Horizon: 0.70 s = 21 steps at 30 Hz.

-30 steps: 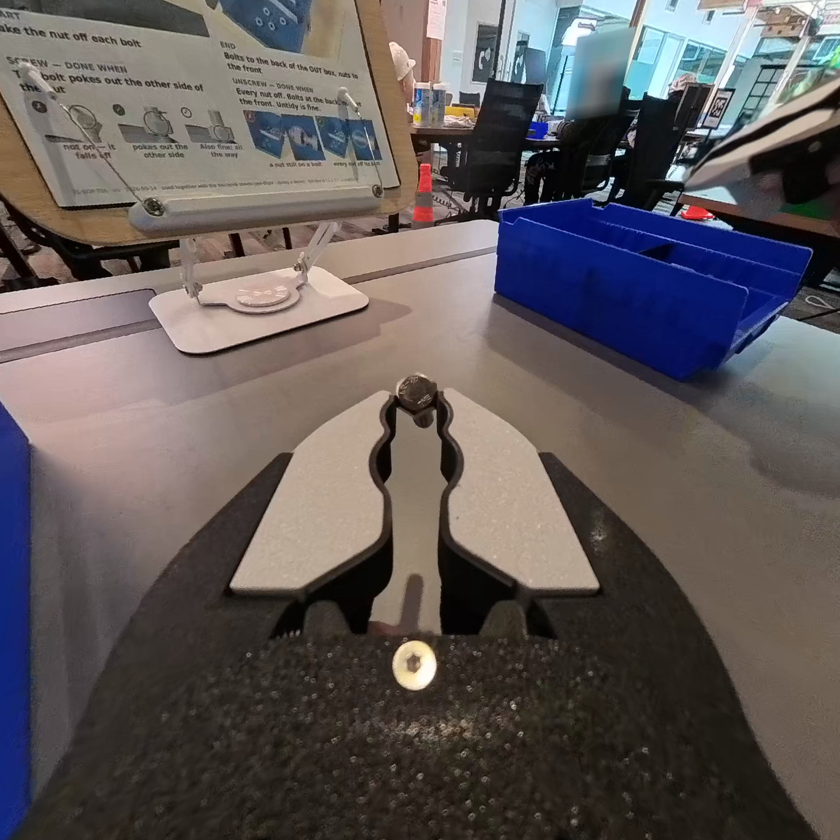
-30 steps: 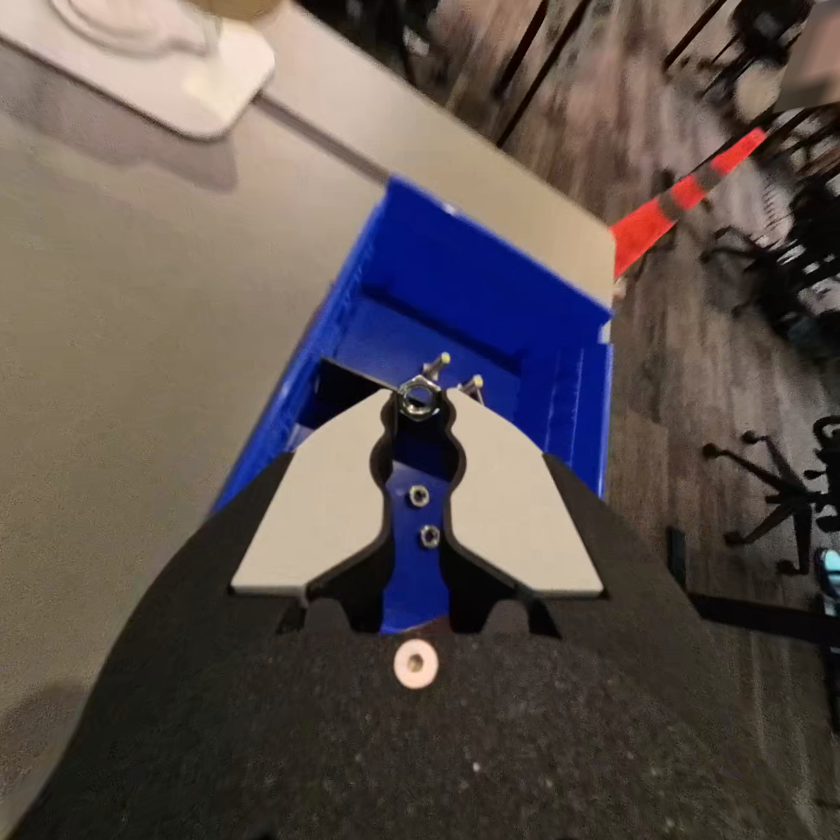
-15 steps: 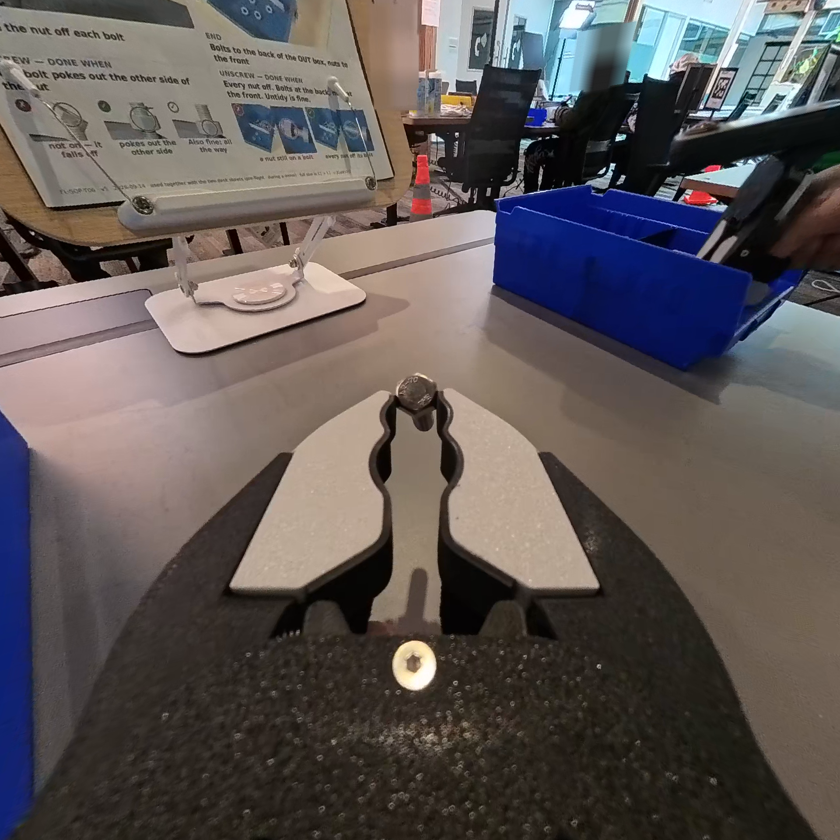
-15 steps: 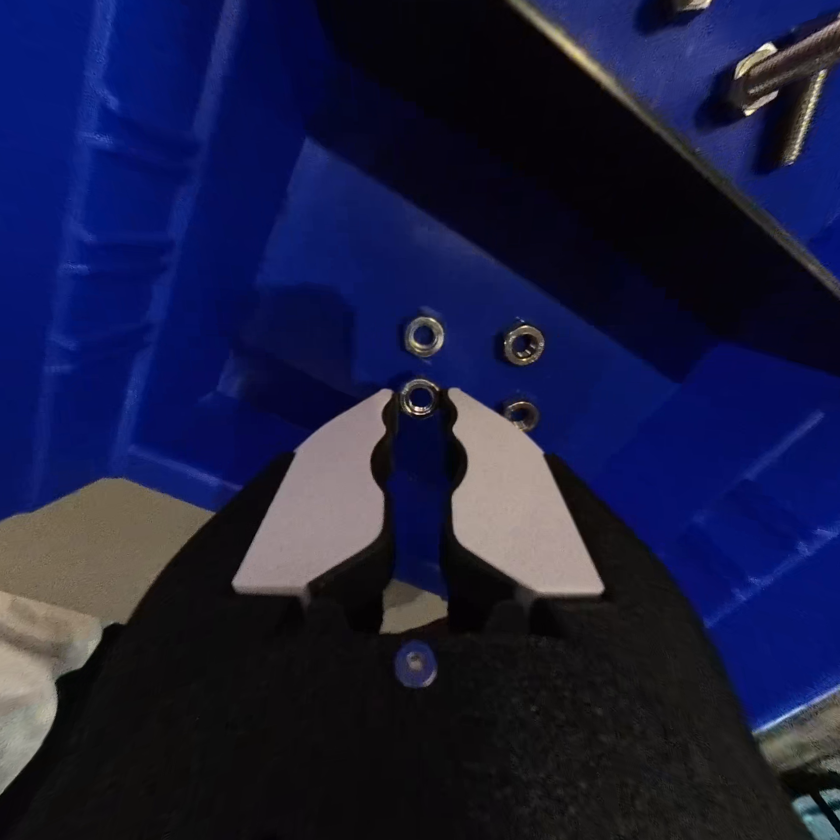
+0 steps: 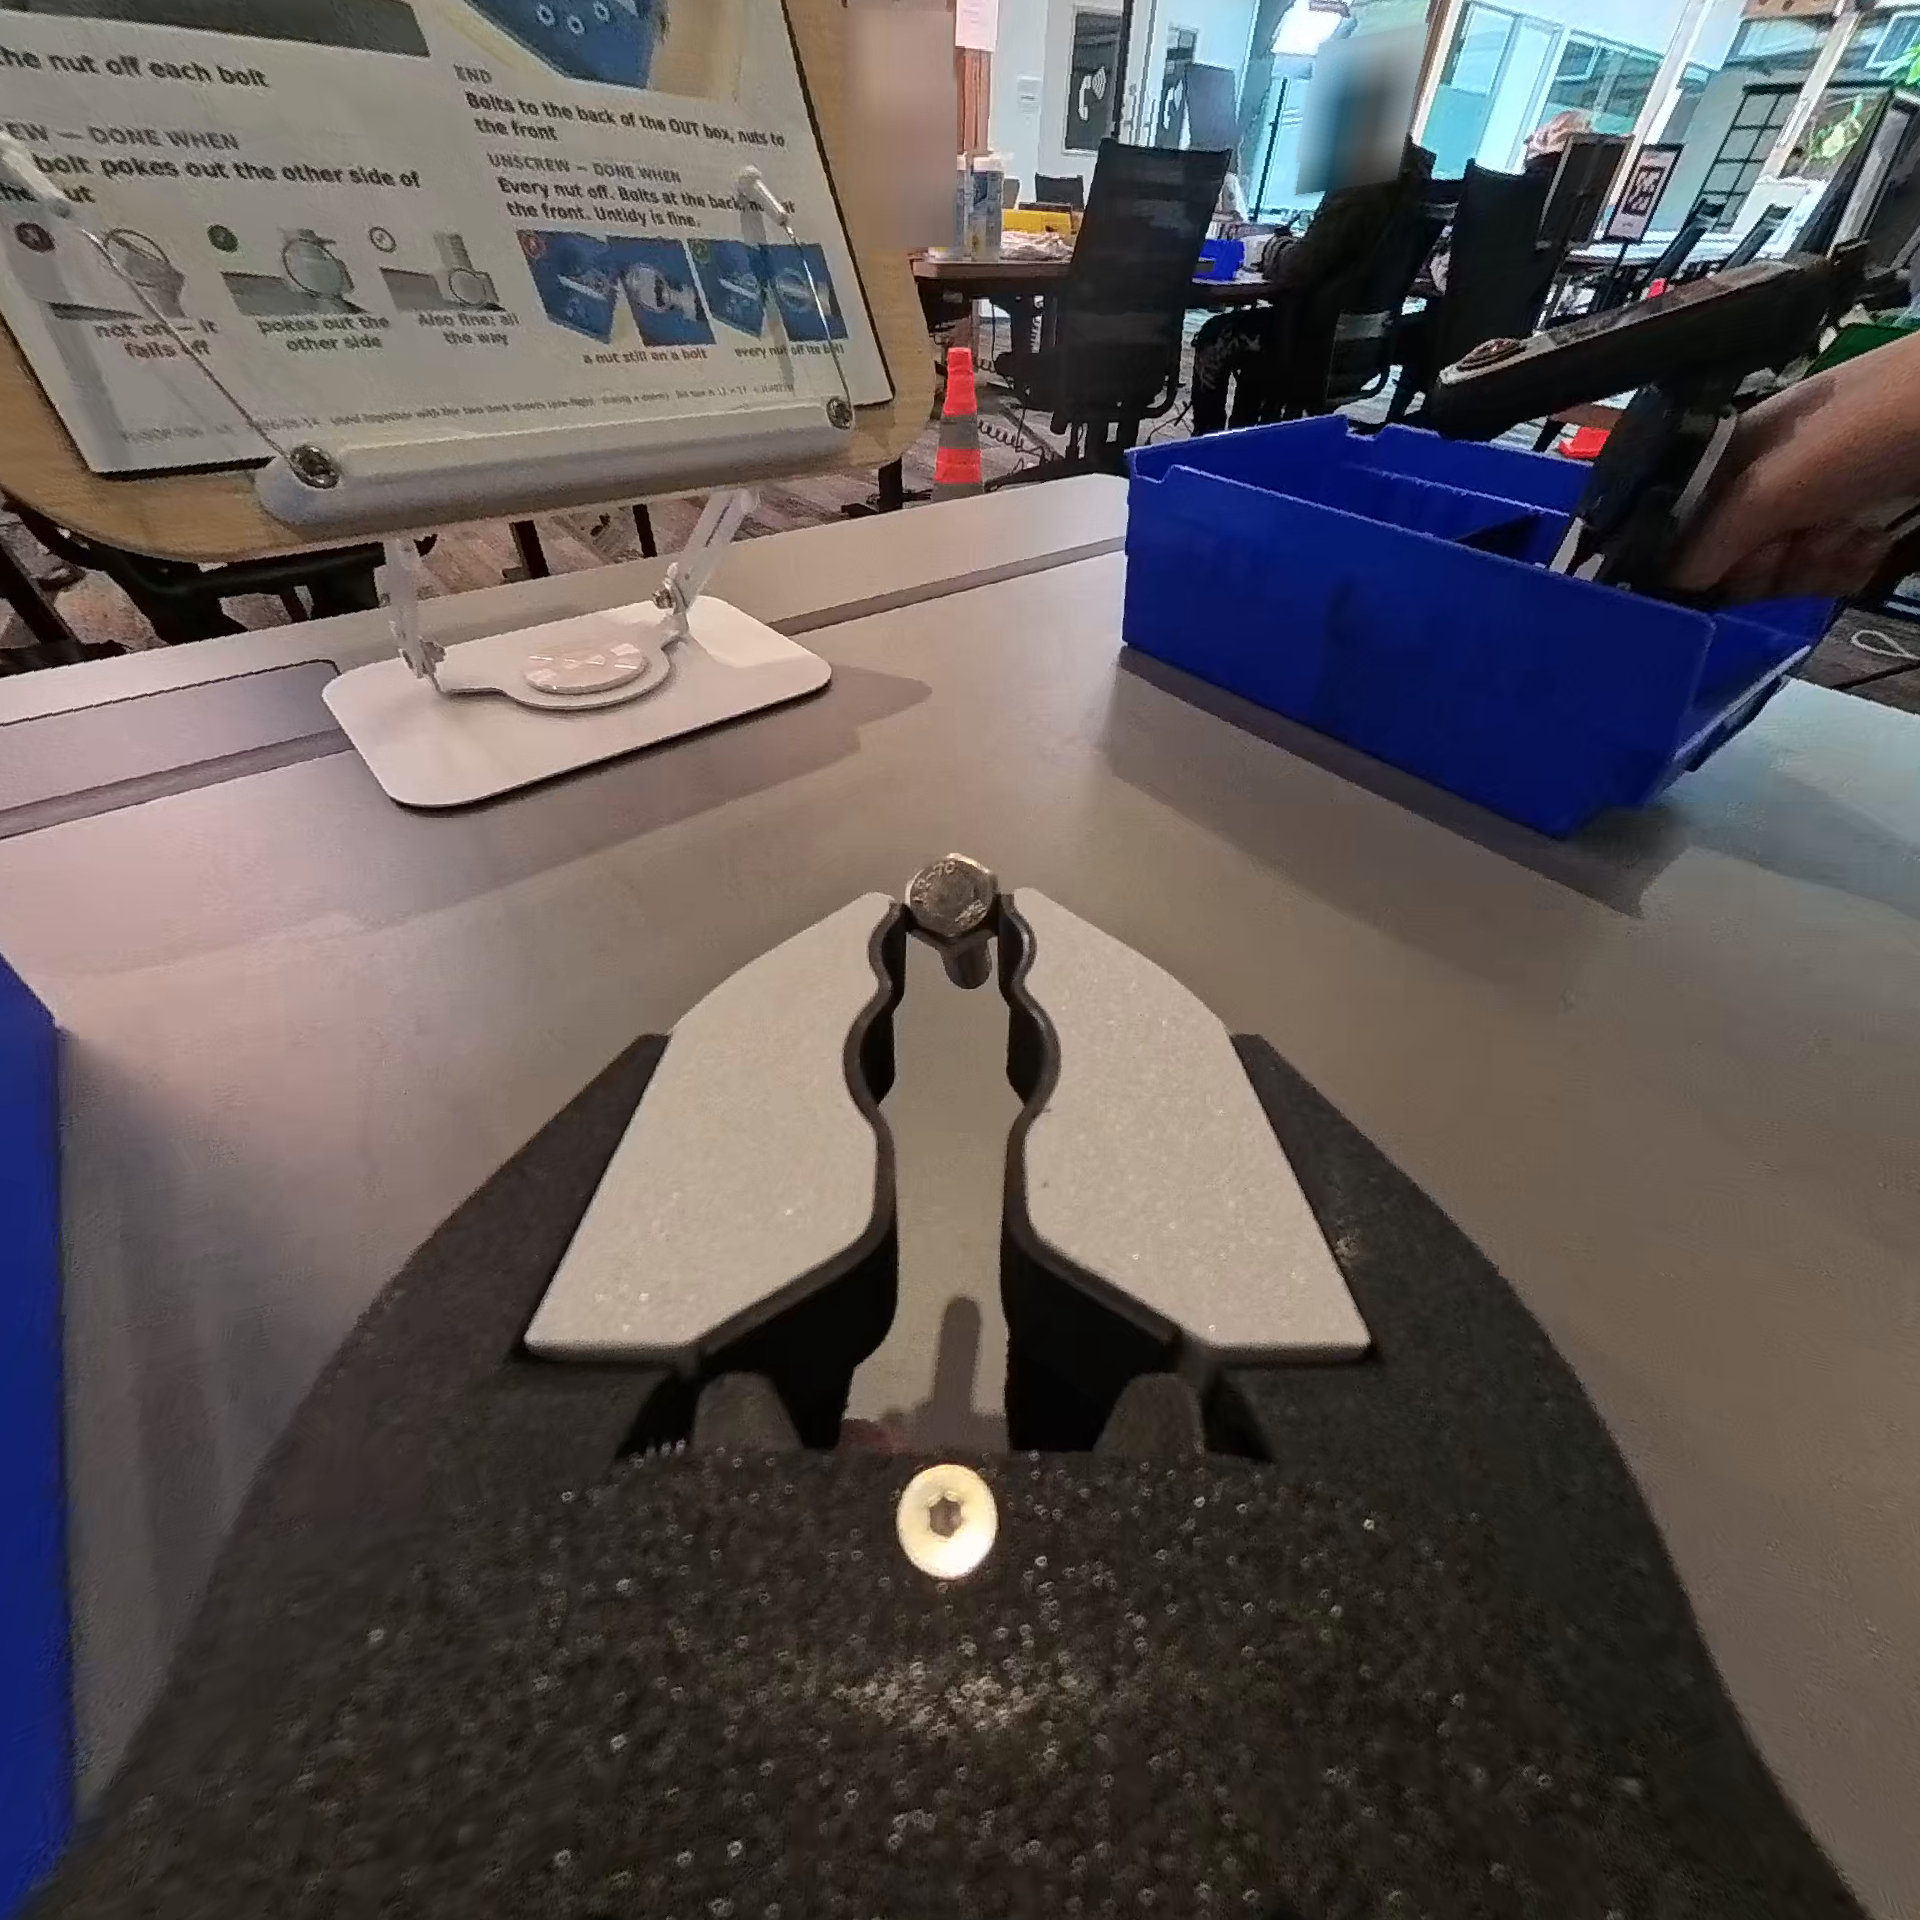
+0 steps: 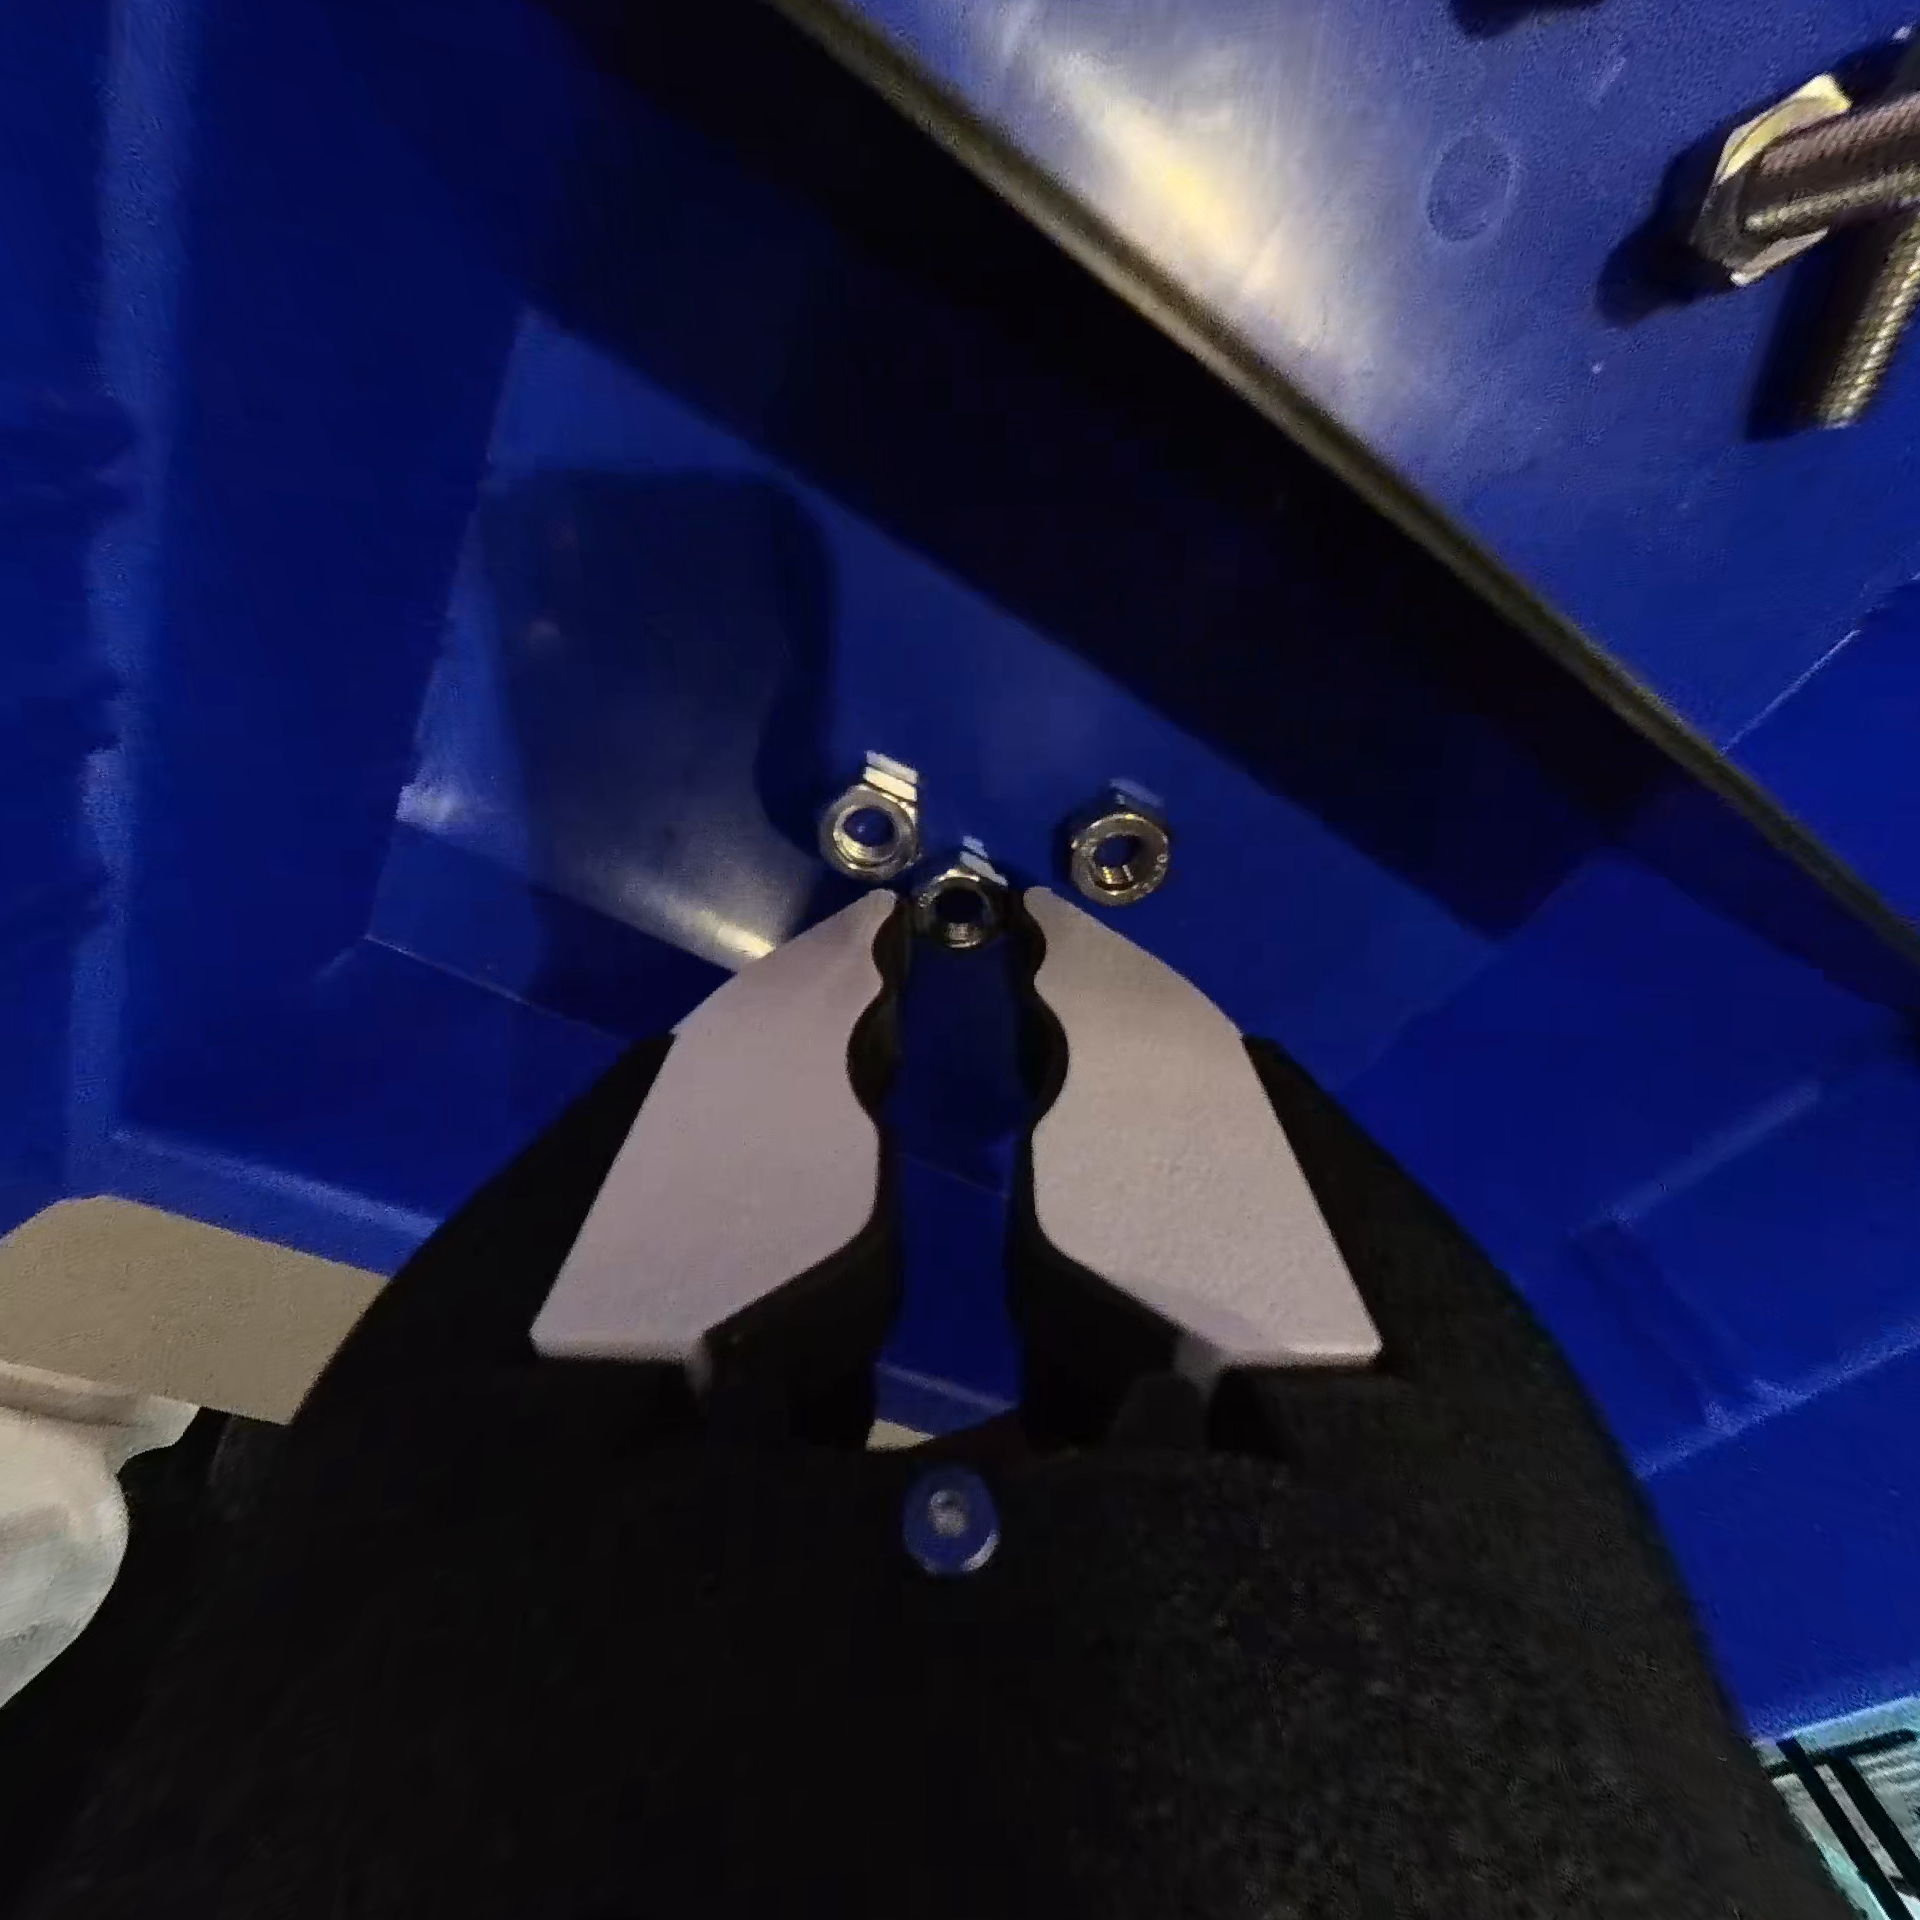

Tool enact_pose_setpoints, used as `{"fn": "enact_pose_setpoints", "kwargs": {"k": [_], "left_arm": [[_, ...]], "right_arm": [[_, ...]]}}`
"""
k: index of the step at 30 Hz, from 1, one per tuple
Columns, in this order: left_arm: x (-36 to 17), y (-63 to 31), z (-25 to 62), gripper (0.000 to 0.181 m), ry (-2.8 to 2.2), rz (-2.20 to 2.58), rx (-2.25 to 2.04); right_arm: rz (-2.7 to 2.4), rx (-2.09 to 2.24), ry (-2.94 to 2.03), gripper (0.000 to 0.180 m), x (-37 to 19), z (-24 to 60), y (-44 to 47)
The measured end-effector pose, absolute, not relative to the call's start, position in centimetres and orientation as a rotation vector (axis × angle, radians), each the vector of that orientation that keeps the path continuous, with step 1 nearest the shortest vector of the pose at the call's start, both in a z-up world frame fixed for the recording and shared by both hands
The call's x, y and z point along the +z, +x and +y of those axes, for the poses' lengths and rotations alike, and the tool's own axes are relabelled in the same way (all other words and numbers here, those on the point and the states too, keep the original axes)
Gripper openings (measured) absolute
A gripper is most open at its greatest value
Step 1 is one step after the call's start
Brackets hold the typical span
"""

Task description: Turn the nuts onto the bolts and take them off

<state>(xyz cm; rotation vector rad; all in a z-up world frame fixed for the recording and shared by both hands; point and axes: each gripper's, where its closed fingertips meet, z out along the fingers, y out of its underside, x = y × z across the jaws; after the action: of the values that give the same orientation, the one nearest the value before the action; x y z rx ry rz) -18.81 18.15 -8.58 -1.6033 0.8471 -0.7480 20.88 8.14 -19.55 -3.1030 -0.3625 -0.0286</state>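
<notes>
Right wrist view puts my right gripper low in the front compartment of the blue bin, its tips narrow around a nut, though I can't quite tell whether they grip it. Two loose nuts lie just beyond; bolts lie behind the divider. My left gripper pinches a bare bolt above the table, not yet binned.

Two loose nuts crowd the right gripper tips, seemingly touching; divider walls beyond.
</notes>
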Motion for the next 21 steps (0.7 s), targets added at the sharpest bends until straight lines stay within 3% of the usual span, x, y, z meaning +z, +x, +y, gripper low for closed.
{"fn": "enact_pose_setpoints", "kwargs": {"k": [2,5,11,14,17,21], "left_arm": [[-8.6,-18.8,18.1,0.016,-1.604,0.848,-0.753],[-8.6,-18.8,18.0,0.016,-1.599,0.852,-0.746],[-8.5,-18.9,18.3,0.016,-1.606,0.833,-0.759],[-8.3,-19.2,18.5,0.016,-1.600,0.817,-0.746],[-8.3,-19.4,18.8,0.016,-1.600,0.809,-0.723],[-8.4,-19.6,18.9,0.016,-1.606,0.811,-0.720]], "right_arm": [[-0.378,-0.042,-3.094,0.019,-19.5,8.2,20.9],[-0.394,-0.140,-3.044,0.043,-18.0,8.3,21.4],[-0.357,-0.535,-2.396,0.051,-4.9,11.0,17.5],[-0.267,-0.220,-1.853,0.051,1.0,12.7,7.1],[-0.189,0.199,-1.659,0.043,-1.5,12.6,-2.3],[-0.229,0.296,-1.715,0.051,-8.5,14.6,-7.5]]}}
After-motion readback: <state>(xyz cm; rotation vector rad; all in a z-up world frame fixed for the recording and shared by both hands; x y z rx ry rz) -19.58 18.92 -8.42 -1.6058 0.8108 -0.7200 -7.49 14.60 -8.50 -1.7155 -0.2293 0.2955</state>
